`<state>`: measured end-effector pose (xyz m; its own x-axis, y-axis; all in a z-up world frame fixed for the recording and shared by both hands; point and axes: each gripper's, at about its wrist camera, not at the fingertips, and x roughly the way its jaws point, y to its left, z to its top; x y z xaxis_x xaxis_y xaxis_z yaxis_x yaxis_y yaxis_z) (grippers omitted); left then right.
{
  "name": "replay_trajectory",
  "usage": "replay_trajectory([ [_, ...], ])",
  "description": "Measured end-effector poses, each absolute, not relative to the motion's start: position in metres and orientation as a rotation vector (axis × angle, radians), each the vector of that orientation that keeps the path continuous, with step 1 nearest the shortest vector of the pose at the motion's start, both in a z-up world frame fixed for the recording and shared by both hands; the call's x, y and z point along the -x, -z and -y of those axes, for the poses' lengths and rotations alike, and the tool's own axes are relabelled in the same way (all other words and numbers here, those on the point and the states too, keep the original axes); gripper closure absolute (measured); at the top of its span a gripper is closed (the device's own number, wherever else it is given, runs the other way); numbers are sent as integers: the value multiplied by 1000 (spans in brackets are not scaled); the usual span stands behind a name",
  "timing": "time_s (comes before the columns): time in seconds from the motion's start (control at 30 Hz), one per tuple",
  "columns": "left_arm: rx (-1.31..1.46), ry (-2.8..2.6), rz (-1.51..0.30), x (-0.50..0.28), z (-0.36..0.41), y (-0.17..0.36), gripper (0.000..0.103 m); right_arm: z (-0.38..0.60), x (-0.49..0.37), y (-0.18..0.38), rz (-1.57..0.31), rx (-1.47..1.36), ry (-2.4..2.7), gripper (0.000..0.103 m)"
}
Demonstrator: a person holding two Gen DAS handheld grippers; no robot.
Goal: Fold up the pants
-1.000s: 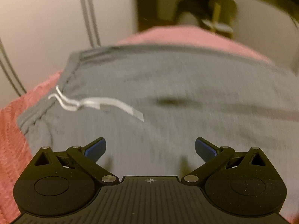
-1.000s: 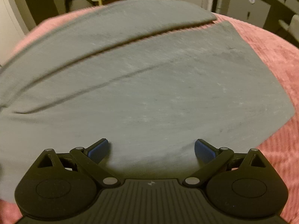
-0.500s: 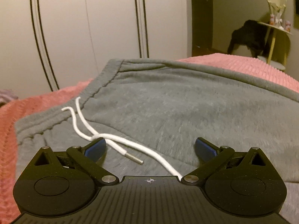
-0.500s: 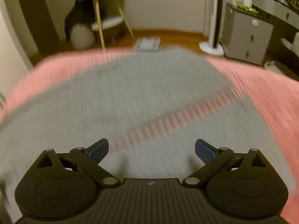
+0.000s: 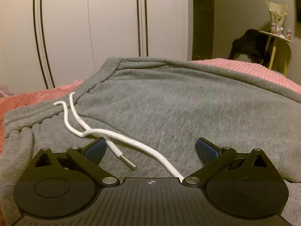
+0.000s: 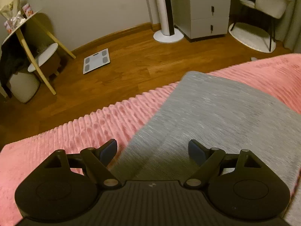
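Grey sweatpants [image 5: 169,101] lie flat on a pink bedspread [image 5: 263,71]. In the left wrist view the waistband [image 5: 37,116] is at the left, with a white drawstring [image 5: 120,137] trailing between my fingers. My left gripper [image 5: 150,148] is open, low over the waist area. In the right wrist view a grey pant leg [image 6: 216,116] runs toward the bed's edge. My right gripper [image 6: 152,149] is open, straddling the leg's left edge where it meets the bedspread [image 6: 84,137].
White wardrobe doors [image 5: 94,28] stand behind the bed. Past the bed's edge are a wooden floor [image 6: 122,69], a bathroom scale [image 6: 96,60], a tower fan [image 6: 165,9], a grey cabinet [image 6: 205,9], a white chair [image 6: 270,3] and a side table [image 6: 22,24].
Both grippers have dropped lower and tilted up. The left has moved toward the waistband and drawstring. The right has swung to the leg's edge near the bed's edge. Both stay open.
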<state>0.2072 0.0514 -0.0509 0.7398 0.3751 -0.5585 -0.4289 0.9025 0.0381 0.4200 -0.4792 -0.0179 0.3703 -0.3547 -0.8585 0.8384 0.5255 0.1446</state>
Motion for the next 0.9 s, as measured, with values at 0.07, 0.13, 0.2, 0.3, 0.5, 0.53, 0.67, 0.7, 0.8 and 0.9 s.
replay_trajectory([
  [0.07,109,-437,-592,-209,-54,52,0,478,-429,28,-925,-606,858,29],
  [0.13,125,-432,-594,-210,-56,53,0,475,-431,33,-925,-573,895,46],
  [0.2,134,-428,-596,-209,-57,53,0,475,-422,33,-877,-568,901,64],
  [0.3,143,-424,-598,-209,-58,53,0,476,-399,25,-809,-611,824,92],
  [0.5,169,-395,-609,-208,-64,48,0,452,-279,-23,-573,-610,674,94],
  [0.53,163,-393,-607,-206,-64,46,0,447,-246,-27,-523,-626,662,94],
  [0.67,167,-387,-490,-189,-64,25,0,423,-117,-28,-395,-682,667,94],
  [0.7,179,-371,-444,-183,-65,19,0,420,-90,-23,-386,-718,677,95],
  [0.8,277,-266,-408,-175,-73,11,0,427,-34,13,-470,-808,726,98],
  [0.9,430,-165,-476,-179,-86,14,0,444,-12,37,-590,-835,759,97],
])
